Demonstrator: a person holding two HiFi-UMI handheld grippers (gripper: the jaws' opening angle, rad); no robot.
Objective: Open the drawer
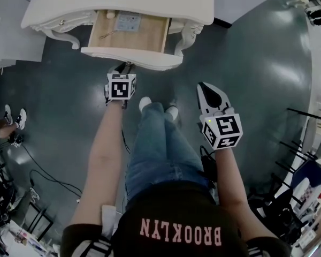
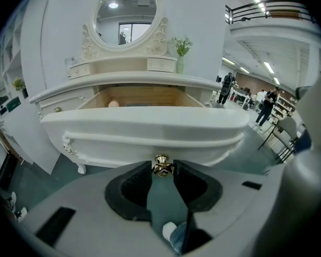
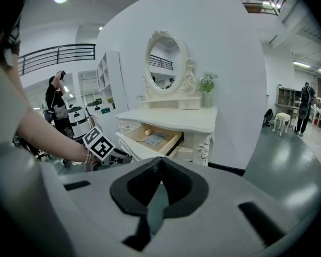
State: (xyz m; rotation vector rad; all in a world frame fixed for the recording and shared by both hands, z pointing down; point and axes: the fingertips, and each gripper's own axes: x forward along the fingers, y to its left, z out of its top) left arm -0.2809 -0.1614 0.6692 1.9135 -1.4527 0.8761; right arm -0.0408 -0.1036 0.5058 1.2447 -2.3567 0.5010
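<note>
Nearly done: drawer drawn out by its knob

Seen from above, a cream-white wooden drawer with a pale bare-wood lining (image 1: 104, 36) stands well out from the front of a cream-white carved dressing table (image 1: 123, 1). It projects toward the person standing before that table. Its open top faces up. Its long axis runs side to side along the table's front edge, and it slides out square to that edge.

The left gripper (image 1: 125, 68) is at the middle of the drawer front, with its jaws part-way closed and pinched on a small round gold knob (image 2: 161, 165). The right gripper (image 3: 160, 162) hangs well clear of the table, on the person's right. Its jaws are closed tip to tip with nothing between them.

By my reading the pull is in hand and close to complete, since much of the lining shows. Next comes either a little more straight pull away from the table, kept level so the drawer does not bind, or spreading the jaws to let go of the knob.
</note>
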